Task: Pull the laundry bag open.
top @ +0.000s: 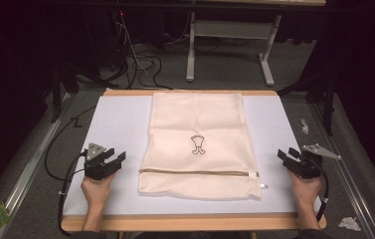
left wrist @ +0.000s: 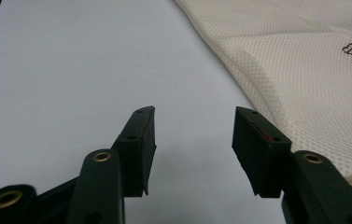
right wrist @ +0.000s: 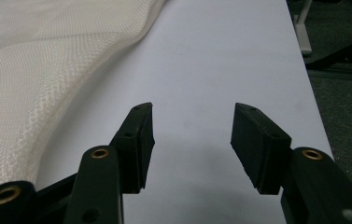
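While resting on the white table top [top: 120,119] at far left, left gripper [top: 106,160] spread and empty, angled toward the mesh bag's [top: 200,124] near edge, probably ready to take a corner. Mid-table, bag flat, zipper [top: 200,173] near the front, small logo [top: 198,145] centred. Farther right, right gripper [top: 290,158] likewise spread, holding nothing, just beside the bag. Beyond, grey carpet [top: 225,64], cables [top: 142,62], a desk frame [top: 191,50], dark room.

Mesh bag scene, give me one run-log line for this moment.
mesh bag: flat, zipped | left gripper: open, beside bag | right gripper: open, beside bag
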`<act>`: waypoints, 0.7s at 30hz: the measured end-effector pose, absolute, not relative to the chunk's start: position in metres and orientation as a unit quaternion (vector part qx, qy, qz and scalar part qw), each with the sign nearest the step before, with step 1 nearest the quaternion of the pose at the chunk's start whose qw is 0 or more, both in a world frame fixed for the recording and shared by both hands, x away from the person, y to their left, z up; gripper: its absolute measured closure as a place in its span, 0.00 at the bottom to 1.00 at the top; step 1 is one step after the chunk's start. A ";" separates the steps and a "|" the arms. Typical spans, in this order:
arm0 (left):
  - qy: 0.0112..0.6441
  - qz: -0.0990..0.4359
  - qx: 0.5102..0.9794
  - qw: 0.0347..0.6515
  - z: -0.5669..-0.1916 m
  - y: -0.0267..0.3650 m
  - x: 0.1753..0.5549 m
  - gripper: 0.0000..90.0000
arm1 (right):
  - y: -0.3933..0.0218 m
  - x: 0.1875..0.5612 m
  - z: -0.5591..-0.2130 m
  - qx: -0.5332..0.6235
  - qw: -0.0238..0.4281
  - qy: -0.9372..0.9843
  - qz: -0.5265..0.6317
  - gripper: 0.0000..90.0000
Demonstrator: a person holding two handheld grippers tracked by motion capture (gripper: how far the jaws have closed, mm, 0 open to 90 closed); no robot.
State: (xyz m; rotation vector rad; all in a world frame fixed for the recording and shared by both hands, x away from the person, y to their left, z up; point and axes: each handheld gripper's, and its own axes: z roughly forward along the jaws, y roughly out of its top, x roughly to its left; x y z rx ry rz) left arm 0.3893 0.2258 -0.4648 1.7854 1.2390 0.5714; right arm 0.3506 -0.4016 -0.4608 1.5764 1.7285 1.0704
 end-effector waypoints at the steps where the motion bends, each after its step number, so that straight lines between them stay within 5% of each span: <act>1: 0.499 0.226 0.717 0.431 -0.466 0.225 0.391 0.55 | -0.400 0.352 -0.462 0.587 0.278 0.649 0.397 0.55; 21: 0.503 0.231 0.727 0.407 -0.480 0.218 0.399 0.55 | -0.384 0.357 -0.473 0.574 0.291 0.675 0.361 0.56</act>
